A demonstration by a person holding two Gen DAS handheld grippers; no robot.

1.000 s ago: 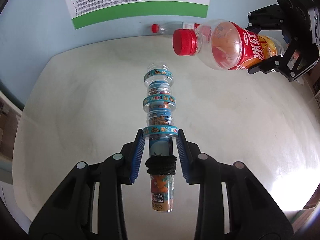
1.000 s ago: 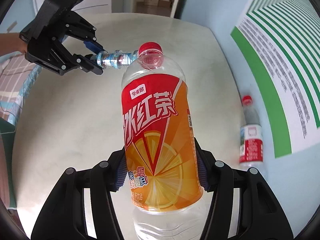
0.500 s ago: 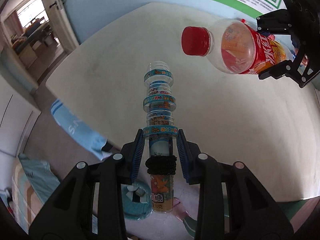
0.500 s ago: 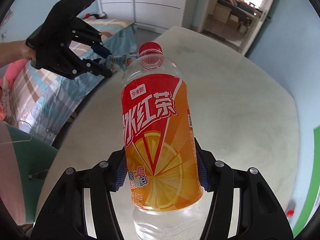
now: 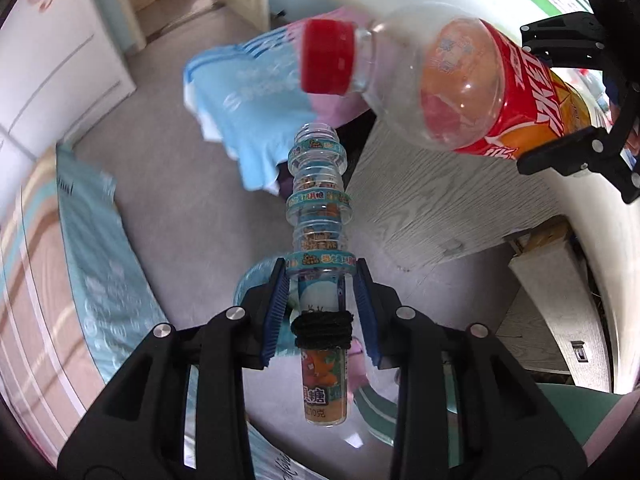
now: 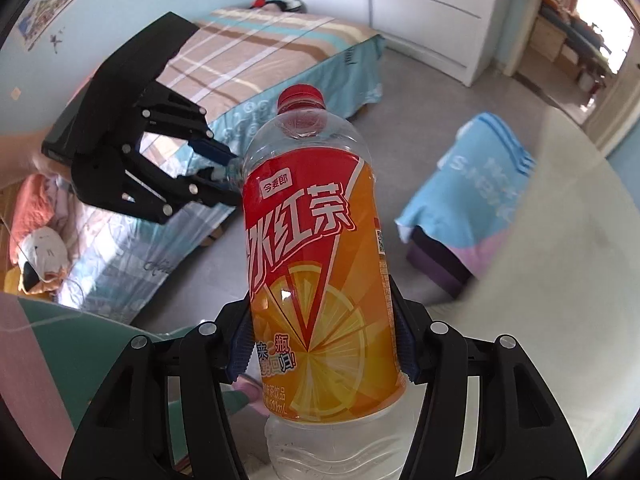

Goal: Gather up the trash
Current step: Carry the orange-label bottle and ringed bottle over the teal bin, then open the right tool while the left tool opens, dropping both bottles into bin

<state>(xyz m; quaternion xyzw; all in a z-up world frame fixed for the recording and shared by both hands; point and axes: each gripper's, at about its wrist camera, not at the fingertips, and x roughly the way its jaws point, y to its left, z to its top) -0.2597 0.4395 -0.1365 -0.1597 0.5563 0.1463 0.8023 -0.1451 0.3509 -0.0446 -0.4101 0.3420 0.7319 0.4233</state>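
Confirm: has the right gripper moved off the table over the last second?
Yes. The right gripper, shut on the tea bottle, has swung left off the round table; it now faces the bed and floor.

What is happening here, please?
A person holds a gripper in each hand and is collecting trash. The left gripper has its jaws shut on a ribbed candy tube. The right gripper has its jaws shut on an iced tea bottle with a red cap. Both items are held in the air, above the bedroom floor beside the table.
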